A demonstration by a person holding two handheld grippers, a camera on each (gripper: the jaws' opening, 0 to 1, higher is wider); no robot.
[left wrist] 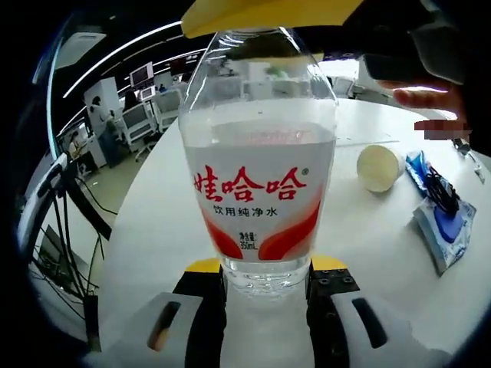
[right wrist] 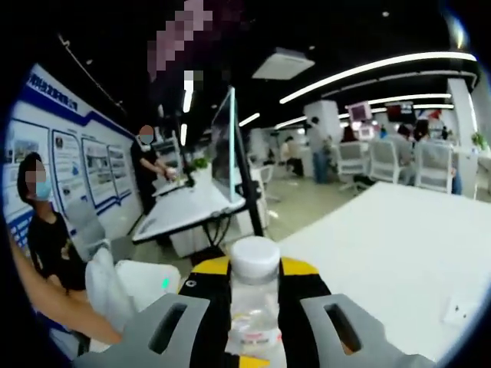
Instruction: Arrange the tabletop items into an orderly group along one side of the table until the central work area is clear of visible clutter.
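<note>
left gripper view: my left fingers (left wrist: 265,287) are clenched on the base of a water bottle (left wrist: 259,165).
the bottle stands upright between them above the white tabletop (left wrist: 153,222), with a paper cup (left wrist: 380,167) lying on its side and a blue packet (left wrist: 443,222) to the right of it. in the right gripper view my right fingers (right wrist: 255,287) are closed around the neck of the same bottle, just under its white cap (right wrist: 255,259).
</note>
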